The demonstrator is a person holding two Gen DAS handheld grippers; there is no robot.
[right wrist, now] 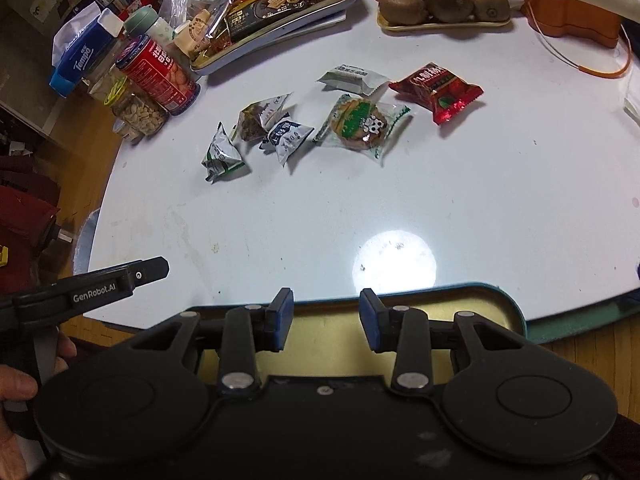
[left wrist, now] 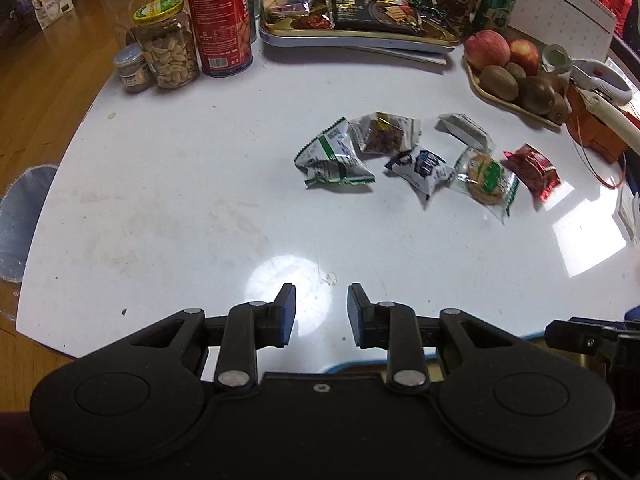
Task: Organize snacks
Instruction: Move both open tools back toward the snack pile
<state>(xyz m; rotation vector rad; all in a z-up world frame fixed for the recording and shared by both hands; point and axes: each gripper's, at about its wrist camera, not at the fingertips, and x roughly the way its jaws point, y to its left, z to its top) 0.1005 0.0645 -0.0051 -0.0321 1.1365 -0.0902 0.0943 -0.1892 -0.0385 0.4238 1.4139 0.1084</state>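
Several wrapped snacks lie loose mid-table: a green-and-white packet (left wrist: 334,160) (right wrist: 222,154), a brown-filled packet (left wrist: 384,132) (right wrist: 260,118), a blue-and-white packet (left wrist: 422,168) (right wrist: 288,140), a cookie in a clear wrapper (left wrist: 486,178) (right wrist: 360,124), a white packet (left wrist: 464,130) (right wrist: 352,78) and a red packet (left wrist: 530,170) (right wrist: 438,90). My left gripper (left wrist: 321,314) is open over bare table, well short of them. My right gripper (right wrist: 326,324) is open and empty above an open tin (right wrist: 516,312) with a gold inside and teal rim at the near edge.
At the back stands a tray (left wrist: 352,38) heaped with snacks, with a red can (left wrist: 220,20) and a peanut jar (left wrist: 170,48) to its left. A fruit dish (left wrist: 516,108) with apples and kiwis and an orange box (left wrist: 600,136) sit at right. A hand (right wrist: 16,384) holds the left gripper's body (right wrist: 100,286).
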